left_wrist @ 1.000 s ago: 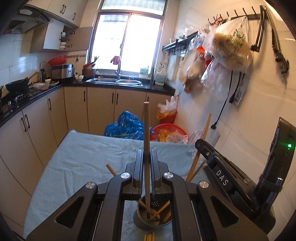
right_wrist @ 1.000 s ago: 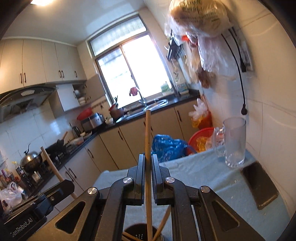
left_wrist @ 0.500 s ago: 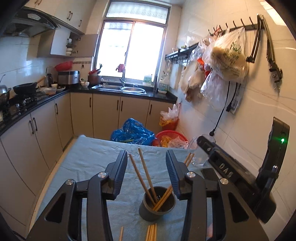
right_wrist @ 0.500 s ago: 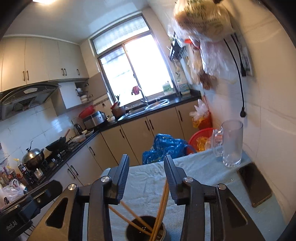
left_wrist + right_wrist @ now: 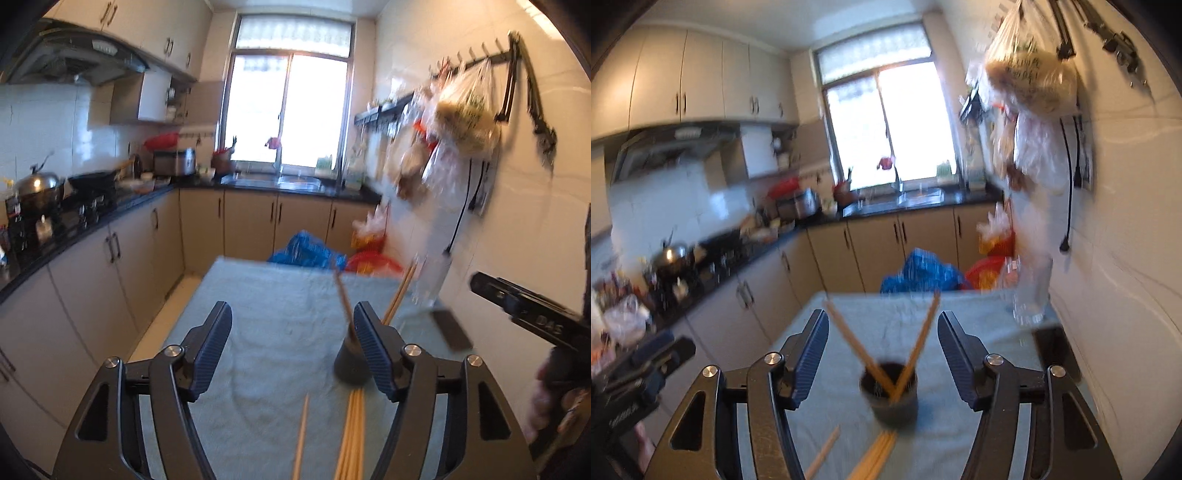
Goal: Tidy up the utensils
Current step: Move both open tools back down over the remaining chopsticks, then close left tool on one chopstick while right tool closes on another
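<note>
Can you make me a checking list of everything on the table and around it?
Surface: table cloth, light blue, covers the table.
Job's things: dark holder cup stands upright with chopsticks leaning in it; loose chopsticks lie on the cloth in front.
Clutter: glass mug and dark phone near the wall.
Grippers: left gripper and right gripper both opening, nothing pinched.
Cables: black cord hangs on the wall.
Surroundings: kitchen cabinets, window, hanging bags.

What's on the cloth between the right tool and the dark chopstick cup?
In the right wrist view, loose chopsticks lie on the cloth between the opening, empty right tool and the cup.
</note>
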Motion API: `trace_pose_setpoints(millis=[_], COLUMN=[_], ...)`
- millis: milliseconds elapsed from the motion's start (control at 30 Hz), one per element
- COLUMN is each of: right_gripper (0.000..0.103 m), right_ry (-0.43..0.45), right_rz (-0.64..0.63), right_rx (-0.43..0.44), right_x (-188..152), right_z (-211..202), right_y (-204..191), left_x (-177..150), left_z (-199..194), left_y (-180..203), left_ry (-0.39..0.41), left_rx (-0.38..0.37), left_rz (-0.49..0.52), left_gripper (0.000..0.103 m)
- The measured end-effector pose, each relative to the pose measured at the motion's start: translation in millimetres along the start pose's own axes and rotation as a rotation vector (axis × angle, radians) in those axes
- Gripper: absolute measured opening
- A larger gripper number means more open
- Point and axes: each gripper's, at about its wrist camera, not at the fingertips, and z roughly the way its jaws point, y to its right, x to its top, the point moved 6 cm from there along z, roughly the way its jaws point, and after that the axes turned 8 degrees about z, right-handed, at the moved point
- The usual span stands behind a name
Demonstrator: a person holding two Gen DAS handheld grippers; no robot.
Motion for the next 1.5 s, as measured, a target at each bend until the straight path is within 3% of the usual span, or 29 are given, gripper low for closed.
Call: trace_pose_setpoints(millis=[267,333,400,500,567,733,867,967,1100,1367,1500], right_gripper=[0.066,0.065,0.041,0.034,0.032,0.031,0.030,0.030,0.030,0.030,0.027], right_ry=[-0.399,-0.484,-0.566,-0.636,-0.652,-0.632,-0.621,-0.619,-0.627,-0.635,-0.650], right_rz=[-0.063,-0.058,-0.042,-0.019,-0.014,-0.013,-0.087,-0.108,0.055,-0.033,-0.011], right_rx=[-0.055,-0.034,-0.007,0.005,0.005,-0.002,-0.059,-0.089,0.003,-0.048,-0.075], right_x=[-111.1,-142.4,-173.5,-204.3,-214.5,-216.7,-216.6,-213.3,-204.4,-206.4,-203.5], right_z=[42.8,57.1,73.7,94.7,105.4,117.4,121.6,128.4,128.8,139.6,144.8], right_y=[28.0,32.8,36.1,39.2,40.5,37.1,29.5,21.7,27.7,11.6,14.8], left_x=[-87.5,-109.8,-133.0,-162.0,-177.2,-192.1,-192.1,-190.1,-186.3,-179.9,-180.0], left_z=[45.8,60.2,79.8,103.8,117.3,134.7,138.1,141.4,142.0,152.2,152.6], left_y=[3.8,7.7,15.0,25.6,29.9,32.2,32.3,28.2,27.1,19.6,16.0], left_ry=[-0.239,-0.301,-0.387,-0.487,-0.548,-0.581,-0.573,-0.582,-0.578,-0.580,-0.588], left_rx=[0.001,-0.010,-0.035,-0.073,-0.083,-0.085,-0.085,-0.089,-0.102,-0.088,-0.098], left_rz=[0.105,0.138,0.170,0.203,0.219,0.194,0.195,0.172,0.167,0.134,0.103], left_gripper=[0.067,0.067,0.067,0.054,0.041,0.035,0.023,0.023,0.022,0.019,0.016])
